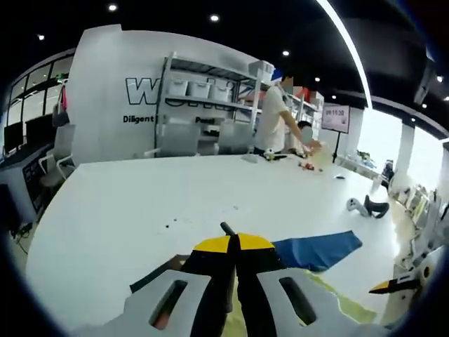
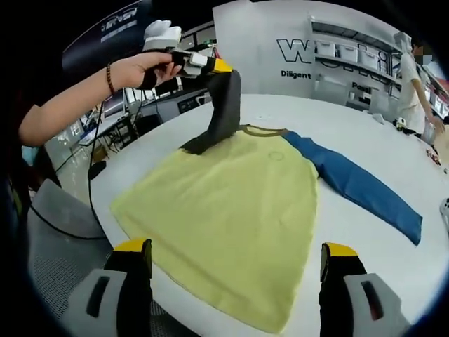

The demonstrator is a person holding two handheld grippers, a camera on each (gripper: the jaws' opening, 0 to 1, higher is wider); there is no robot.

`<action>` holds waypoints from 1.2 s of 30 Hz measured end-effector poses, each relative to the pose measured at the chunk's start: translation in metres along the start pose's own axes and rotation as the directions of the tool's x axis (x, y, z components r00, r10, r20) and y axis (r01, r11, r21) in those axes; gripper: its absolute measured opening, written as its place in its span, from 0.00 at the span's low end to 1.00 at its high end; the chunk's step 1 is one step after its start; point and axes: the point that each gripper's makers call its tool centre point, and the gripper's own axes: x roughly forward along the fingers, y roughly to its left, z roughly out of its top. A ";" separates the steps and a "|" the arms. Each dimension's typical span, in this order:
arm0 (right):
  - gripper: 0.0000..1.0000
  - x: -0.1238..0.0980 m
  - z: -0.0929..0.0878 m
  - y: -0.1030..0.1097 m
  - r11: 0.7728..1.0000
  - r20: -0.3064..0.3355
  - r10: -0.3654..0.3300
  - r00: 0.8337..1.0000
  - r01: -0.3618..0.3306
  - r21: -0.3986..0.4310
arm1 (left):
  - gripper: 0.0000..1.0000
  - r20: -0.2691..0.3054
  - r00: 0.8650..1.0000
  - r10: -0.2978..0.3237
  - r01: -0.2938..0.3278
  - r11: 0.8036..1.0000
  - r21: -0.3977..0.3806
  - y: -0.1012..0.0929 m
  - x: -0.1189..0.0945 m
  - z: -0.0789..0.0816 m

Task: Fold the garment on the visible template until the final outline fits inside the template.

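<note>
A long-sleeved garment lies spread on the white table (image 2: pixel 351 119): yellow body (image 2: pixel 231 203), blue sleeve (image 2: pixel 358 186) stretched out flat to the right, dark grey sleeve (image 2: pixel 223 105) pulled up off the table. My left gripper (image 2: pixel 221 68), held in a hand, is shut on the end of that grey sleeve, above the shoulder. In the left gripper view its yellow tips (image 1: pixel 236 242) pinch the dark cloth, with the blue sleeve (image 1: pixel 319 249) beyond. My right gripper (image 2: pixel 236 253) stands open over the garment's near hem, nothing between its jaws.
The table edge curves close under the hem. A grey chair (image 2: pixel 59 210) and a cable stand at the left. Small dark objects (image 1: pixel 368 206) lie on the table's far right. A person (image 1: pixel 273 112) works at the far side by shelves (image 1: pixel 203 91).
</note>
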 end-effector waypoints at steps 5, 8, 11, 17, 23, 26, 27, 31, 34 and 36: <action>0.99 0.001 -0.004 -0.002 1.000 -0.022 -0.007 1.000 0.007 -0.003 | 0.01 -0.003 1.000 -0.018 0.018 1.000 -0.015 -0.008 0.014 -0.012; 0.99 0.002 -0.004 -0.002 1.000 -0.023 -0.008 1.000 0.008 0.003 | 0.01 0.000 1.000 -0.026 0.026 1.000 -0.014 -0.014 0.020 -0.017; 0.99 0.002 -0.002 -0.003 1.000 -0.016 -0.012 1.000 0.012 0.008 | 0.01 0.001 0.999 -0.040 0.040 0.998 -0.038 -0.020 0.027 -0.024; 0.99 0.002 -0.005 -0.005 1.000 -0.025 -0.010 1.000 0.011 0.016 | 0.01 -0.028 0.999 -0.029 0.026 0.996 -0.086 -0.027 0.042 -0.044; 0.99 0.000 -0.007 -0.007 1.000 -0.031 -0.013 0.999 0.014 0.024 | 0.01 -0.061 0.998 -0.032 0.027 0.997 -0.072 -0.040 0.057 -0.056; 0.99 0.000 -0.008 -0.009 1.000 -0.041 -0.016 0.999 0.017 0.019 | 0.01 -0.086 0.996 -0.037 0.031 0.997 -0.073 -0.046 0.067 -0.065; 0.99 0.000 -0.009 -0.010 1.000 -0.045 -0.018 0.999 0.019 0.015 | 0.01 -0.099 0.994 -0.039 0.032 0.997 -0.067 -0.048 0.069 -0.069; 0.99 0.002 -0.011 -0.010 0.999 -0.047 -0.012 0.999 0.013 0.031 | 0.01 -0.126 0.991 -0.040 0.041 0.999 0.008 -0.054 0.083 -0.078; 0.99 0.002 -0.011 -0.010 1.000 -0.056 -0.015 0.998 0.016 0.018 | 0.01 -0.141 0.989 -0.045 0.046 0.999 0.004 -0.061 0.090 -0.085; 0.99 0.002 -0.010 -0.010 1.000 -0.057 -0.017 0.998 0.018 0.013 | 0.01 -0.151 0.987 -0.047 0.049 0.999 0.011 -0.063 0.094 -0.090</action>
